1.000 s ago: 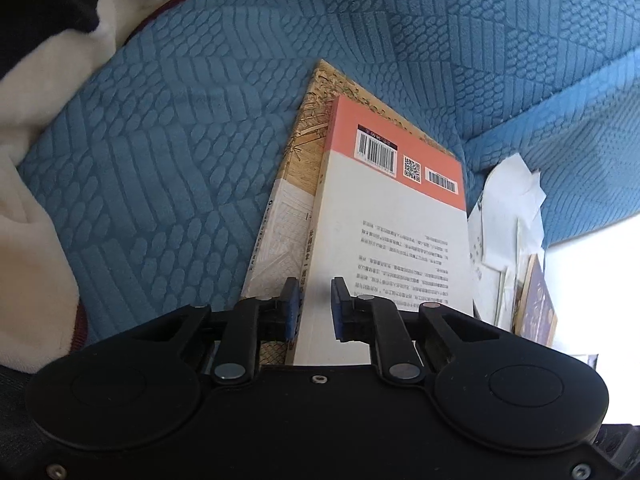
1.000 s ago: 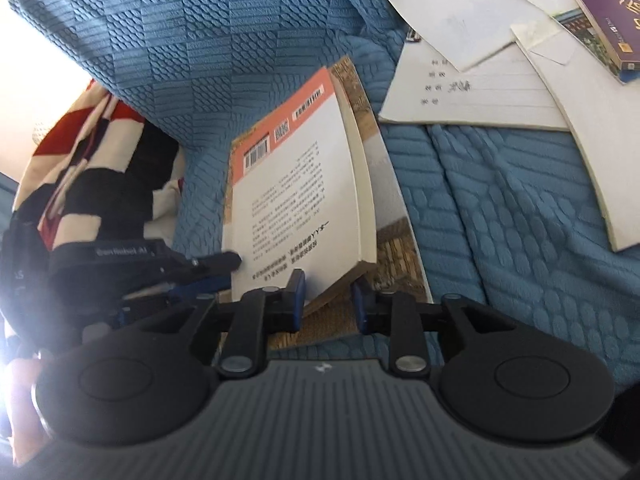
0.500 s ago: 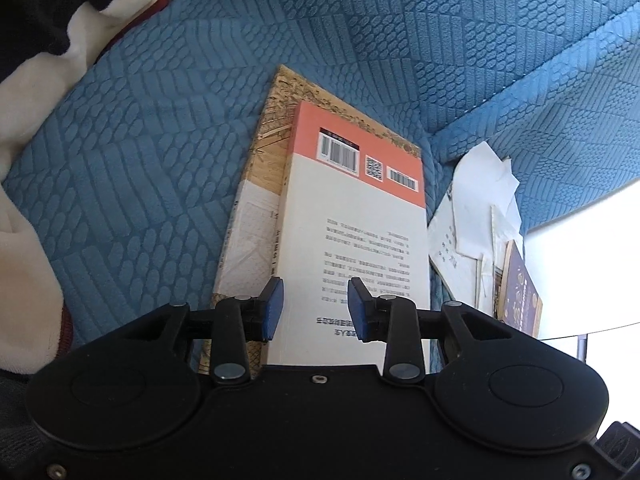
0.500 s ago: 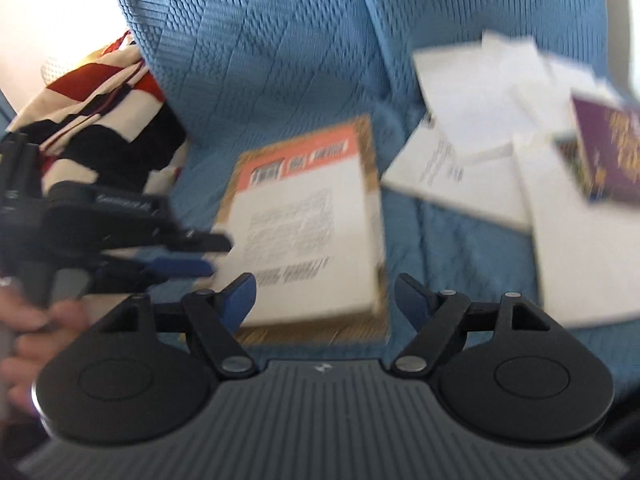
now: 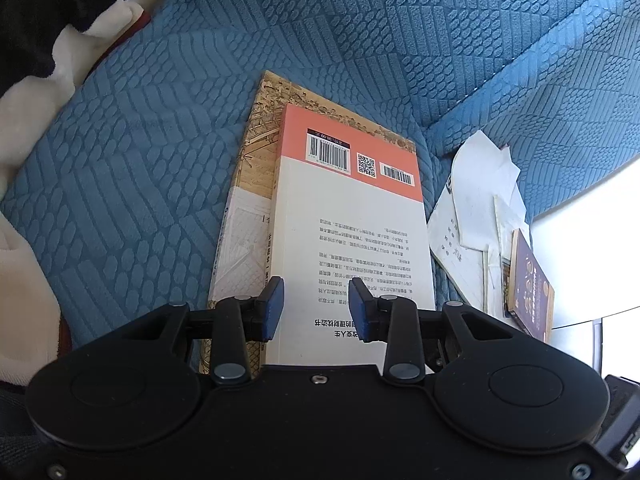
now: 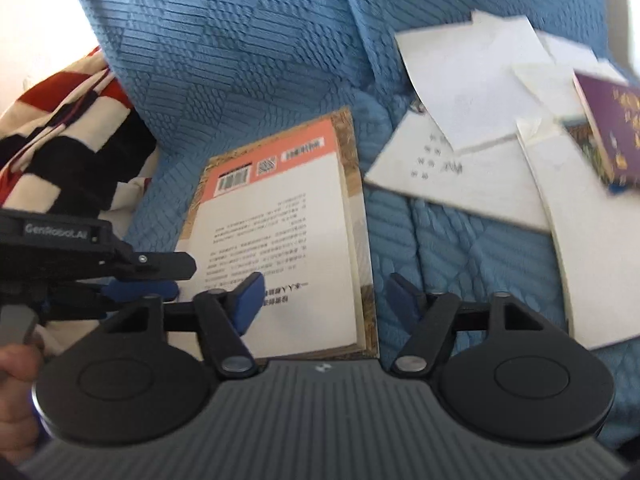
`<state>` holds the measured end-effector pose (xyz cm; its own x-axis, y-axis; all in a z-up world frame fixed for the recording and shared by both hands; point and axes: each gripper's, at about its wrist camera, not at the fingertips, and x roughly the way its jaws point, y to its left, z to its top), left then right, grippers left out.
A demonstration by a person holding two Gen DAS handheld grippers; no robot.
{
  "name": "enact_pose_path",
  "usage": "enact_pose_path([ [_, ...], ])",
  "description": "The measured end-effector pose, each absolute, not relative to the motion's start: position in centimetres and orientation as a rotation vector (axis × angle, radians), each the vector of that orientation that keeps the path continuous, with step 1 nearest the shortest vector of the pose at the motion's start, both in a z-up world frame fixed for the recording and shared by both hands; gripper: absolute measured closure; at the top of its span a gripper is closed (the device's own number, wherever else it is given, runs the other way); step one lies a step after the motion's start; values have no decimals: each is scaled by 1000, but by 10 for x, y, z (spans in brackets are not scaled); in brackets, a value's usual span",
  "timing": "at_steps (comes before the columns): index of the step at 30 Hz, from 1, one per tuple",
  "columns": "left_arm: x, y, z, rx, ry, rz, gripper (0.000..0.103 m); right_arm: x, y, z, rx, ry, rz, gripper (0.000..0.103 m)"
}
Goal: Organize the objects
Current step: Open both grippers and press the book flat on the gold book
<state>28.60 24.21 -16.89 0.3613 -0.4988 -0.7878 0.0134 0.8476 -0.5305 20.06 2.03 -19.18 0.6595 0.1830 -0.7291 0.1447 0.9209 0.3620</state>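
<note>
A paperback with an orange-and-white back cover (image 5: 352, 232) (image 6: 280, 224) lies flat on a larger tan book (image 5: 248, 224) (image 6: 350, 128) on a blue quilted sofa (image 5: 360, 40). My left gripper (image 5: 316, 308) stands open over the paperback's near end, its blue pads clear of the cover. In the right wrist view the same gripper (image 6: 140, 284) comes in from the left. My right gripper (image 6: 326, 298) hovers open over the paperback's near right corner. Its jaws are closing, with the book's edge lying below the gap and the pads not pressing on it.
Loose white papers (image 6: 472, 96) (image 5: 480, 184) and a purple book (image 6: 616, 128) (image 5: 530, 280) lie on the sofa seat to the right. A striped red, black and cream blanket (image 6: 68, 128) (image 5: 48, 40) is bunched at the left. A person's hand (image 6: 16, 392) holds the left gripper.
Both grippers have let go of the paperback, which has dropped flat onto the tan book. The right gripper drew back, opened wide, then narrowed somewhat. The left gripper's jaws widened.
</note>
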Motion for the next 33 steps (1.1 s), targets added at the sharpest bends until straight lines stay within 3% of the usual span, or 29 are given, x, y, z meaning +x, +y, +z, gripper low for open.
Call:
enact_pose_path([
  [2, 286, 242, -169, -479, 1164, -348, 70, 200, 20, -194, 424, 870, 15, 53],
  [26, 278, 244, -173, -533, 1209, -395, 73, 190, 22, -191, 465, 883, 43, 61],
  [33, 279, 263, -171, -579, 1183, -324, 64, 189, 18, -189, 510, 876, 39, 61],
])
